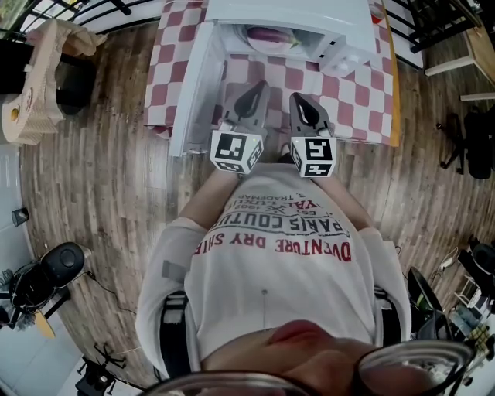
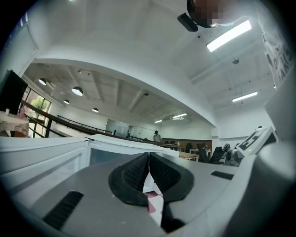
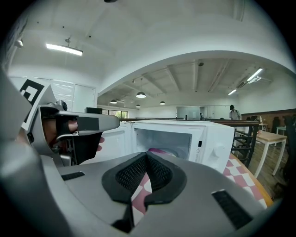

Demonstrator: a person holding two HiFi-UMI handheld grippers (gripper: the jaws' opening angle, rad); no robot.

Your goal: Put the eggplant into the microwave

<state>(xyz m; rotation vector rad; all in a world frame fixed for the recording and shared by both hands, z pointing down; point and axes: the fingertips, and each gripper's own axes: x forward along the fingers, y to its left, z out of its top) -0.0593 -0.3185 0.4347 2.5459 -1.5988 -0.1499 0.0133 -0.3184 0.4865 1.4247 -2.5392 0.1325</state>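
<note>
Already the eggplant lies inside the microwave, a purple shape on the pale floor of the oven's cavity, so the main part of the task looks done. The microwave's door hangs wide open at the left of the cavity. Shutting it seems the only thing that could be left, though the task sentence does not ask for it.

Both tools sit in front of the microwave, well apart from the cavity and close to the person's chest. The left hand-held gripper has its jaws pressed together with nothing between them. The right hand-held gripper is likewise closed and empty, pointing toward the open cavity.

The microwave stands on a counter under a red-and-white checked cloth, and the cloth in front of the microwave is bare. Nothing lies between the grippers and the door; the door's own edge, just left of the left gripper, is the nearest thing to knock. To the left of the microwave, off the counter, a cardboard object stands on the wooden floor.
</note>
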